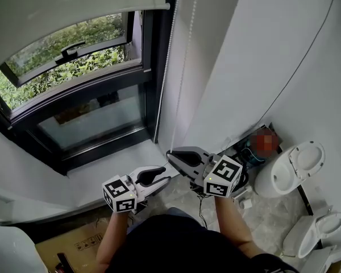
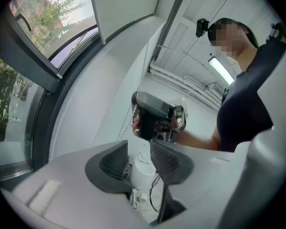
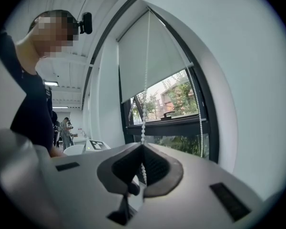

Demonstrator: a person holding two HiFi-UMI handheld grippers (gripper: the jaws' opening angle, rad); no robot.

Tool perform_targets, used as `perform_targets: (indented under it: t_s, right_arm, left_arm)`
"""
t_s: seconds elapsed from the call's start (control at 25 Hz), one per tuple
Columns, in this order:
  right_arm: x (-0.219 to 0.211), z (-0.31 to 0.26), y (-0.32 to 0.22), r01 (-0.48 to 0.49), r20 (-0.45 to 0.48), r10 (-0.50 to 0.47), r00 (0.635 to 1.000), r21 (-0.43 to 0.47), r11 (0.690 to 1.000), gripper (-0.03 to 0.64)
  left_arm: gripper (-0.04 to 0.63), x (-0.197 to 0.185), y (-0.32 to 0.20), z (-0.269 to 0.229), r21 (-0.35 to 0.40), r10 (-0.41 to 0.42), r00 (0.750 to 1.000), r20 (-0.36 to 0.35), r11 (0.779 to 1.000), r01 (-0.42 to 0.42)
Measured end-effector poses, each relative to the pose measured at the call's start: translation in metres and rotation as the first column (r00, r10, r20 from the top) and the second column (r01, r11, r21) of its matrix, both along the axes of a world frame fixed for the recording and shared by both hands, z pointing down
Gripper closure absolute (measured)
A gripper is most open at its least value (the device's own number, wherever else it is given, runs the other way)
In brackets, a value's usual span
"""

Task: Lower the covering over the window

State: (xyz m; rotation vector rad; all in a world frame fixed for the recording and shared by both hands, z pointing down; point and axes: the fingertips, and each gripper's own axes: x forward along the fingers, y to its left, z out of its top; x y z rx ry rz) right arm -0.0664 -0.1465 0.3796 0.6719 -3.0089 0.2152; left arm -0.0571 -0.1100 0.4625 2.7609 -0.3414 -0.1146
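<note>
The right gripper [image 3: 143, 148] has its fingers clenched on the bead chain [image 3: 144, 104]. The pads meet around the strand, which runs on down between them and rises straight up from their tips. The chain's other strand [image 3: 200, 128] hangs free along the right side of the window [image 3: 178, 101].

The left gripper [image 2: 139, 146] has its fingers released, parted with a clear gap and nothing gripped. Through the gap only a white object with a dark cable [image 2: 142, 171] shows, lying farther off and lower down. Beyond the tips, this view shows the right gripper with a hand around it.

From the head view, the two grippers sit close together at the right end of the window sill [image 1: 111, 166]. The left gripper is lower and just to the left, its tips pointing towards the right one.

The roller blind [image 3: 145, 56] covers only the upper part of the window. Its bottom bar [image 1: 102, 19] lies above the handle of the window, and the glass below it is bare, with green foliage outside. To the right, past the white wall, two white toilets [image 1: 292, 166] stand on the floor.
</note>
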Motion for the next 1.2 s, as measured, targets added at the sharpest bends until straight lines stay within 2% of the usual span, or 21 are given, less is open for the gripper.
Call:
perform_targets:
  t_s: [0.16,0.36,0.76,1.0,1.2]
  right_arm:
    - [-0.007,0.036,0.007,0.026,-0.103,-0.031,0.994,-0.048,0.999,0.604]
    - [-0.014,0.07,0.016,0.053,-0.102,-0.068,0.992,-0.141,0.989,0.604]
    - [-0.017,0.121,0.03,0.068,-0.209,-0.116,0.971,-0.221,0.973,0.604]
    - [-0.022,0.154,0.045,0.087,-0.26,-0.165,0.951,-0.285,0.954,0.604]
    - [-0.022,0.162,0.048,0.093,-0.256,-0.176,0.951,-0.303,0.948,0.604]
  left_arm:
    - [0.463,-0.013,-0.005,-0.024,0.034,-0.047,0.998,-0.045,0.998,0.049]
    - [0.463,-0.019,-0.007,-0.032,0.047,-0.071,0.997,-0.045,0.996,0.073]
    - [0.463,-0.014,-0.005,-0.033,0.059,-0.057,0.997,-0.046,0.996,0.06]
    - [0.463,-0.014,-0.006,-0.031,0.039,-0.069,0.997,-0.041,0.997,0.071]
    - [0.463,-0.014,-0.007,-0.031,0.034,-0.076,0.996,-0.04,0.996,0.077]
